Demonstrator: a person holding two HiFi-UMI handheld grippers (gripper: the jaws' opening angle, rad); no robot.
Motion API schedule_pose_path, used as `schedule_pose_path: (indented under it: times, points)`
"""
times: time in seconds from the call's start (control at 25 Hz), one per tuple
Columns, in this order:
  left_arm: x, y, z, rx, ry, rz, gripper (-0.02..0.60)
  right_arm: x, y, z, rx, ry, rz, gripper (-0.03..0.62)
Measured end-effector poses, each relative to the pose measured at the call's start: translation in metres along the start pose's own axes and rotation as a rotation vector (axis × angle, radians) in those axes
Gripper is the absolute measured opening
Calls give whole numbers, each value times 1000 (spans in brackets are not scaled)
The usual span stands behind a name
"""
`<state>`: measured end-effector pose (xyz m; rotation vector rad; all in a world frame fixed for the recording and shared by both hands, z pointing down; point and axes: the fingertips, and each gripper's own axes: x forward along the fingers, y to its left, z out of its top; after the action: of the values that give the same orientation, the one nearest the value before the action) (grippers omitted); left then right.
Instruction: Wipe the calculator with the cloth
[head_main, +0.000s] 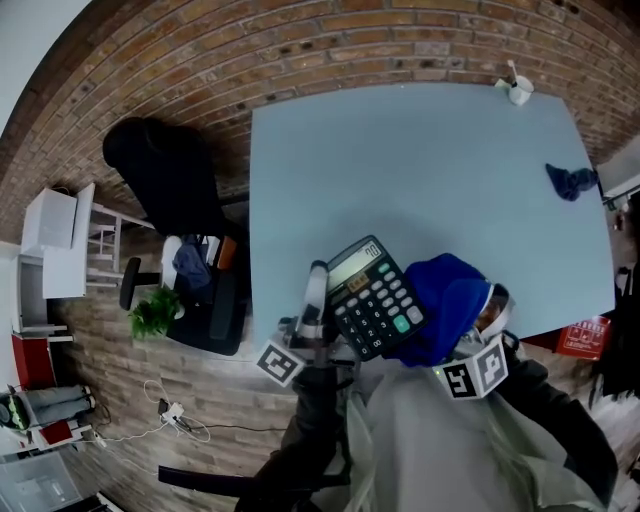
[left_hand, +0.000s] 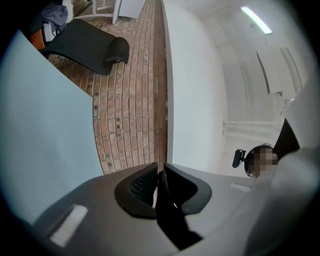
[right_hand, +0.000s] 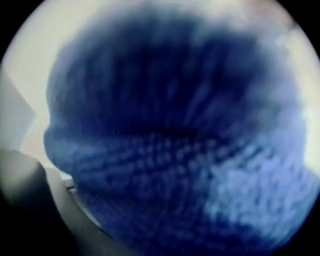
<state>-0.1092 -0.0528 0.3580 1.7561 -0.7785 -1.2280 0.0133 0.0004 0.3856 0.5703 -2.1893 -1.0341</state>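
Blue cloth (head_main: 445, 300), clamped in my right gripper (head_main: 490, 315), touches the calculator (head_main: 372, 300) at its right edge; my left gripper (left_hand: 159, 186) pinches the left edge, long axis pointing away.

The calculator (head_main: 375, 298) is over the near edge of the table (head_main: 420, 170). At its left, the left gripper (left_hand: 159, 182), clamped on its edge. Against its right side, the cloth (head_main: 445, 305), apparently in the right gripper (head_main: 478, 335). Well behind it, rightward, a cup (head_main: 519, 91) and a second cloth (head_main: 572, 181). Well left, a chair (head_main: 175, 190).
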Motion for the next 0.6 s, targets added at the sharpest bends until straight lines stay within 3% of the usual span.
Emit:
schedule_pose_path:
  times: [0.16,0.28,0.36,0.48,0.56,0.6]
  points:
    - [4,-1,-8,36,-14,15,46,24,-5,0,384,-68,87,66]
    - [6,-3,-7,90,-7,30,46,28,20,38,544,-210,231,66]
    - [8,-9,-8,121,11,15,46,26,24,54,645,-308,270,66]
    - [7,-17,-9,144,32,-18,46,25,3,43,819,-408,222,66]
    - [4,-18,-6,141,21,-28,46,21,-19,17,952,-378,129,66]
    - [3,-17,-2,139,8,-24,46,18,-29,4,966,-343,86,66]
